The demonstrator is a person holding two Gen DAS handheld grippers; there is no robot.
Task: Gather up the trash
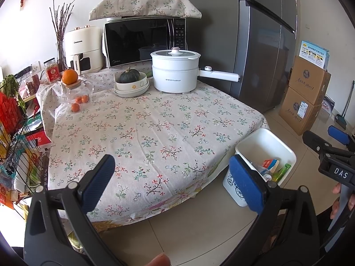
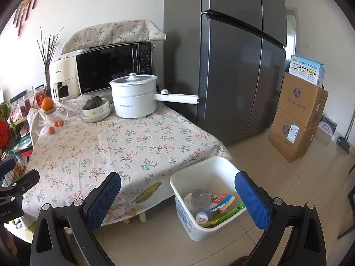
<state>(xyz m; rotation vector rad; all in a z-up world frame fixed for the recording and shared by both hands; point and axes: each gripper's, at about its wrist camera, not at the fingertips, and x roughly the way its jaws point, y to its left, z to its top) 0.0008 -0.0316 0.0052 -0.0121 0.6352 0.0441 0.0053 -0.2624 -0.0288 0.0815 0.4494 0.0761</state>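
A white trash bin [image 2: 224, 166] stands on the floor at the table's right front corner; it also shows in the left wrist view [image 1: 286, 153]. In it lie a clear plastic bottle [image 2: 200, 204], a red and blue carton [image 2: 223, 200], crumpled paper and green wrappers [image 2: 230, 210]. My left gripper [image 1: 175, 181] is open and empty, held over the table's front edge. My right gripper [image 2: 184, 201] is open and empty, held above and in front of the bin. The right gripper also shows at the right edge of the left wrist view [image 1: 328, 141].
The floral-clothed table [image 1: 155, 133] carries a white electric pot [image 1: 175, 73], bowls with a green squash [image 1: 131, 82], a glass jar with oranges [image 1: 75, 93], a microwave [image 1: 144, 40] and an air fryer. A grey fridge [image 2: 233, 55] and stacked cardboard boxes [image 2: 297, 119] stand to the right. A wire rack [image 1: 15, 144] is on the left.
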